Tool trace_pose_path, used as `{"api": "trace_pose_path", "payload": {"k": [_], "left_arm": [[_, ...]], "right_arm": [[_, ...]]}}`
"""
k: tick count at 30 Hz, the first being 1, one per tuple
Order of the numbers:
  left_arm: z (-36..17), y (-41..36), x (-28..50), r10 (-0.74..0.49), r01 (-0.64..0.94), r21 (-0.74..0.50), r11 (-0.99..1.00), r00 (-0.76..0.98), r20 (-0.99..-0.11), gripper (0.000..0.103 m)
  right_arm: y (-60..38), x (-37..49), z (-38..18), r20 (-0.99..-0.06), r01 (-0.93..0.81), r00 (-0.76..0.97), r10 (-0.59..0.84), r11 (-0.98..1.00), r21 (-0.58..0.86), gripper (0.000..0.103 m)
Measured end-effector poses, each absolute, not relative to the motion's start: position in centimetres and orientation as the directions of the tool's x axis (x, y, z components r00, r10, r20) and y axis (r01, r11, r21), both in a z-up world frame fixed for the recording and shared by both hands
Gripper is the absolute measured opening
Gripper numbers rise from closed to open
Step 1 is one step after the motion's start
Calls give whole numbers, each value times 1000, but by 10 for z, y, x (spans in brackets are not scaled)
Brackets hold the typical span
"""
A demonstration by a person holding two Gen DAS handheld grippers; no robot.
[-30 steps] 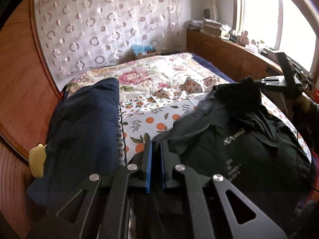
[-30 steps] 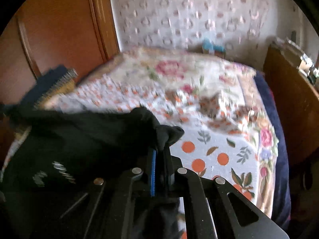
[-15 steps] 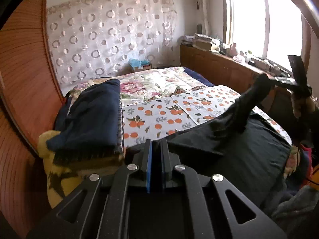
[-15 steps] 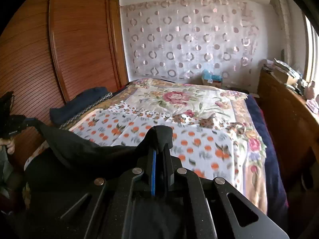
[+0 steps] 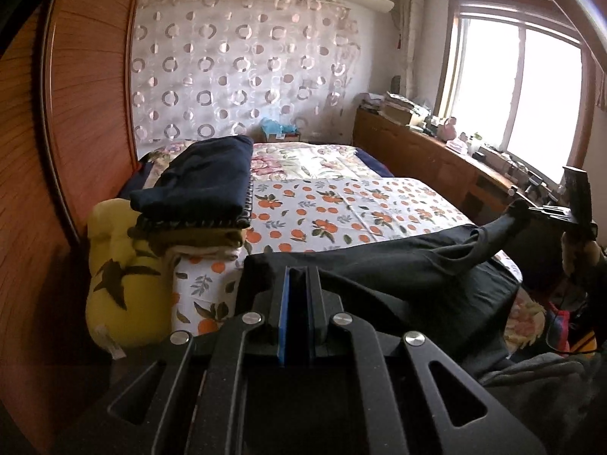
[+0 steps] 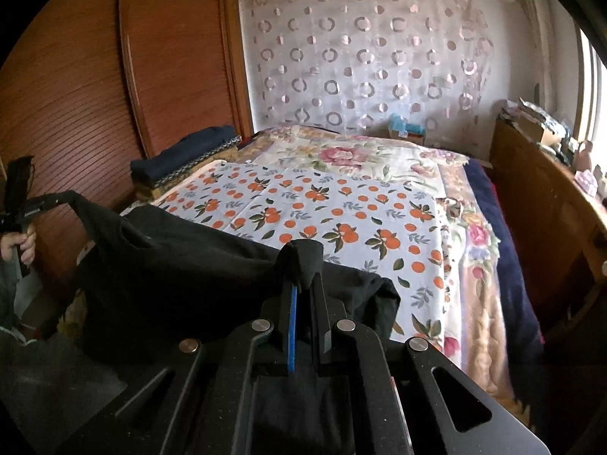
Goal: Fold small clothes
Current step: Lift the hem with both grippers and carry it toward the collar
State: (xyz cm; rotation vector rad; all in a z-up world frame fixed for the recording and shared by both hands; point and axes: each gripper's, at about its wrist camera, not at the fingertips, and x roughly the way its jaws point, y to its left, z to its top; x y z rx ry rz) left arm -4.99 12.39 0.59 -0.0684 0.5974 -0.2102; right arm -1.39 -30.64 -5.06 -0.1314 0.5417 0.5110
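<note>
A black garment [image 5: 398,265] is stretched between my two grippers over the near end of the bed, its lower part draped over the edge. My left gripper [image 5: 299,271] is shut on one corner of it, the blue pads pressed together on the cloth. In the left wrist view my right gripper [image 5: 531,208] shows at the far right, pinching the other corner. In the right wrist view my right gripper [image 6: 303,265] is shut, with black garment [image 6: 182,265] bunched over its tips. My left gripper [image 6: 49,201] holds the far corner at the left edge there.
An orange-print sheet [image 5: 341,208] covers the bed beyond the garment. A stack of folded clothes [image 5: 205,182] sits at its left on a yellow pillow [image 5: 117,265]. A wooden wardrobe [image 6: 95,94] stands on the left, a cluttered wooden sideboard [image 5: 436,159] under the window on the right.
Both grippers have drawn back toward the foot of the bed, dragging the black garment with them. It has gone from lying mid-bed to hanging stretched over the near edge.
</note>
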Motion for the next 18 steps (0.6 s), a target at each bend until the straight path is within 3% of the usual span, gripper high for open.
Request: {"api": "trace_pose_path", "payload": {"k": [5,15,17,18], "left_arm": [[11,114,-72,-217,192,-103,976,812,-541,8],[-36,107,-50,-169,161,-73,984,732,-660,10],[-37,108,-51,-182,171,-83,982,729,-659,14],[-37,108,-52,-182,169,-85,982,731,-657,29]], "right_arm": [[-301,-28,-52,-543,-527,718,436,850,-14,5],[-297,0,-108,-657,-514,645,390,858,5,5],[-299,0,-107,-662,-512,637,394,859,19,5],[-300,-1,-107,-660,-510,638,396,860,23,5]]}}
